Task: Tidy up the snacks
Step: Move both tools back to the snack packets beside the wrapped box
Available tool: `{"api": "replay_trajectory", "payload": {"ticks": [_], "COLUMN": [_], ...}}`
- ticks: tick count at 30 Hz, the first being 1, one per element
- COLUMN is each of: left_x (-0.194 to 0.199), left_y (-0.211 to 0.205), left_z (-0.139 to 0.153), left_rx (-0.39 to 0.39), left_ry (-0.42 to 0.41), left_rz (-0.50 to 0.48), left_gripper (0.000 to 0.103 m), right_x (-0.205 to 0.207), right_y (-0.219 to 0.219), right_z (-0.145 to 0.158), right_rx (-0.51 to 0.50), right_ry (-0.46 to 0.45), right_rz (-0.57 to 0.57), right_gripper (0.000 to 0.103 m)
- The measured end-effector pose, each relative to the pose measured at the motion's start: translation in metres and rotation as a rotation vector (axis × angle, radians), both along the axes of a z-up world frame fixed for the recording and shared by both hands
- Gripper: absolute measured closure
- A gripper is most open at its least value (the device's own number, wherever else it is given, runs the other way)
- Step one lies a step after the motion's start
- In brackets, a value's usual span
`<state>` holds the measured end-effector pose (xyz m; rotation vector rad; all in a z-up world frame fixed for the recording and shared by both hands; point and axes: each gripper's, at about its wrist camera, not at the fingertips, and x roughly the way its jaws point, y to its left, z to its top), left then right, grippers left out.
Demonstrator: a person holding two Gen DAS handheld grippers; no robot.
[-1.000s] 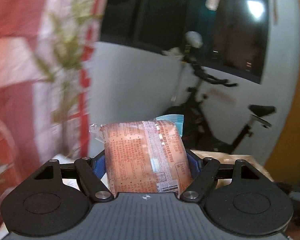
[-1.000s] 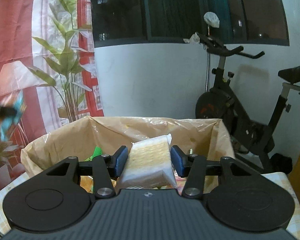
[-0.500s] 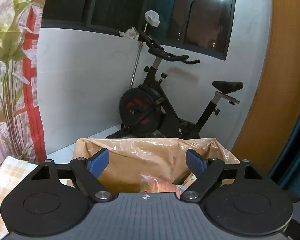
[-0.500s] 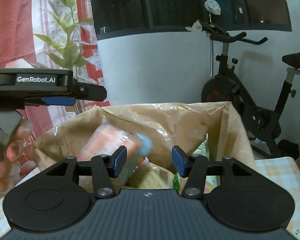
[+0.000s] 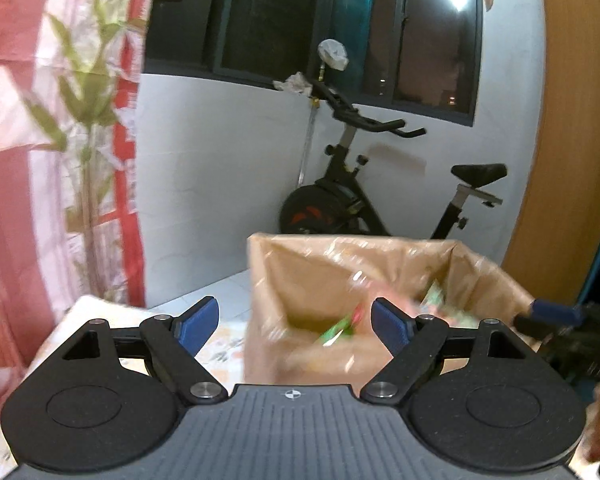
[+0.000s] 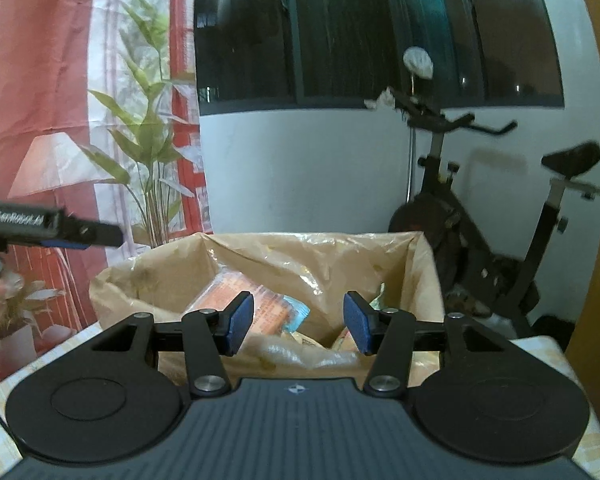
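Note:
A brown paper bag [image 6: 308, 238] lined with clear plastic stands open on the table. Inside lies an orange snack packet [image 6: 236, 284] with a blue end, among other wrapped snacks. My right gripper [image 6: 299, 325] hangs just before the bag's near rim, open, with nothing between its blue pads. In the left wrist view the same bag [image 5: 352, 238] sits ahead and to the right, its contents blurred, a green wrapper [image 5: 336, 328] showing. My left gripper [image 5: 294, 326] is open and empty at the bag's left corner. The right gripper [image 5: 556, 312] shows at that view's right edge.
The table has a checked cloth [image 6: 548, 352]. An exercise bike [image 6: 480, 240] stands behind the bag against a white wall. A red and white curtain [image 6: 140, 140] with a plant print hangs on the left. A wooden panel [image 5: 560, 160] closes the right side.
The left gripper let go of the orange packet, which now lies in the bag. The right gripper dropped its pale cracker packet into the bag. Both grippers are empty and have shifted sideways.

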<state>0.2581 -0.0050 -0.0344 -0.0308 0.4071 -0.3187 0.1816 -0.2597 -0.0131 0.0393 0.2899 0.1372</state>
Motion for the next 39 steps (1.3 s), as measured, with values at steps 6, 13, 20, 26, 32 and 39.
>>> {"api": "replay_trajectory", "payload": {"ticks": [6, 13, 20, 26, 32, 39], "left_x": [-0.026, -0.031, -0.040, -0.037, -0.038, -0.038], "left_y": [0.020, 0.012, -0.004, 0.002, -0.001, -0.006], "left_z": [-0.037, -0.079, -0.111, -0.120, -0.124, -0.129], "left_rx": [-0.053, -0.051, 0.001, 0.000, -0.001, 0.012], "left_ry": [0.087, 0.210, 0.296, 0.332, 0.352, 0.370], "left_rz": [0.081, 0.072, 0.016, 0.025, 0.041, 0.036], "left_gripper": [0.019, 0.022, 0.025, 0.025, 0.025, 0.025], "right_x": [-0.028, -0.049, -0.051, -0.039, -0.025, -0.019], "right_y": [-0.010, -0.028, -0.035, -0.020, -0.004, 0.015], "right_z": [-0.012, -0.042, -0.090, -0.131, -0.150, -0.159], "right_rx": [0.001, 0.011, 0.062, 0.089, 0.065, -0.078], "right_ry": [-0.018, 0.059, 0.246, 0.468, 0.553, 0.499], "right_rz": [-0.040, -0.105, -0.115, -0.059, -0.008, 0.032], "right_gripper": [0.049, 0.049, 0.049, 0.050, 0.049, 0.059]}}
